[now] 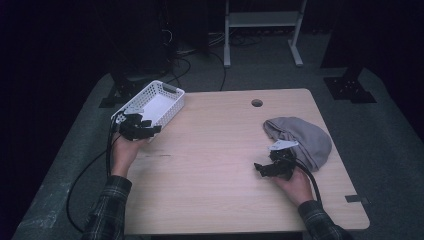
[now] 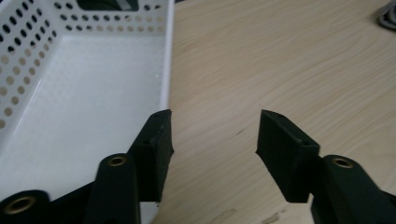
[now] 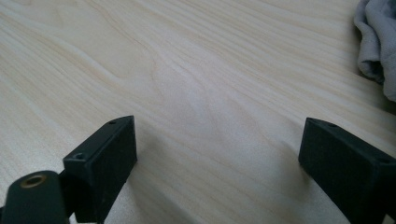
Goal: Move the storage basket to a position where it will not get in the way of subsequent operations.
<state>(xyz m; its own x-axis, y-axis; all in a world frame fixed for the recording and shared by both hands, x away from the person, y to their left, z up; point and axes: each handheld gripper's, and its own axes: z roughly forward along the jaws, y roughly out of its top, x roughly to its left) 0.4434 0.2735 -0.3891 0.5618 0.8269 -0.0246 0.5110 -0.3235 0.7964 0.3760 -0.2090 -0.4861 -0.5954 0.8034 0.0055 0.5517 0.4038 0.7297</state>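
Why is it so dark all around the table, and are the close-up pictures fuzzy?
High view: the table is lit, the floor and room behind go nearly black, and the whole picture looks dim. Left gripper view: brighter; basket sharp, jaw edges slightly soft. Right gripper view: bright, even light, clear wood grain, faint shadows beside the jaws, cloth a little soft.

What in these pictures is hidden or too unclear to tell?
- Grey cloth: in the high view the right gripper covers its near edge; the right gripper view cuts it off at the frame edge.
- White basket: left gripper view crops its left side.
- Left gripper: jaw gap too small to judge in the high view.
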